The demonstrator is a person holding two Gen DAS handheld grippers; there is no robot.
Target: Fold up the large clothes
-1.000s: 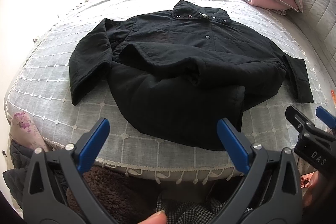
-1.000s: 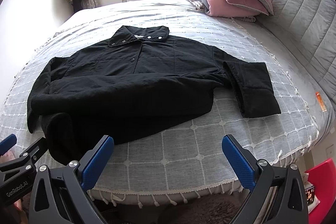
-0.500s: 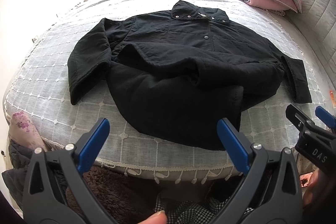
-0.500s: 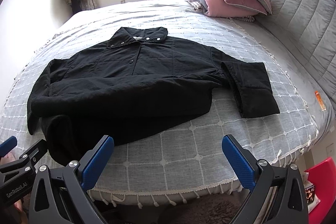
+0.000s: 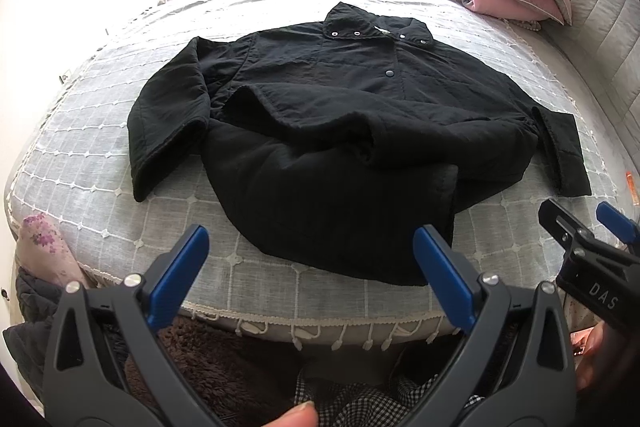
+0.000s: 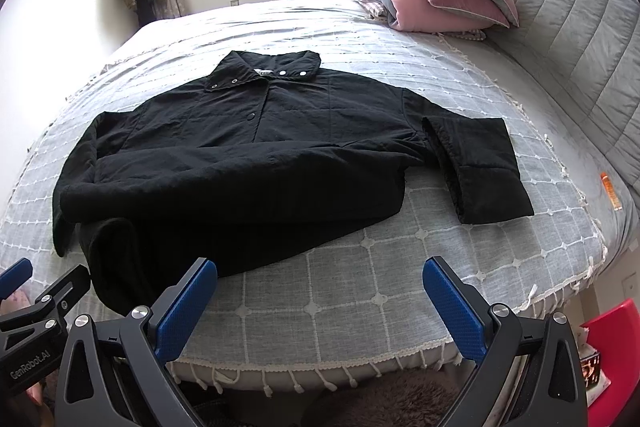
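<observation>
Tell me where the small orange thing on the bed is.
The small orange item lies at the far right of the right wrist view, on the bare grey sheet near the padded headboard, right of the black jacket and its sleeve cuff.

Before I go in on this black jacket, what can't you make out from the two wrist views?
- Jacket hem: bunched over itself in both views, so the layers beneath stay hidden.
- Left sleeve: in the right wrist view, the cuff is tucked behind the bunched body.
- Collar label: too small to read.
</observation>
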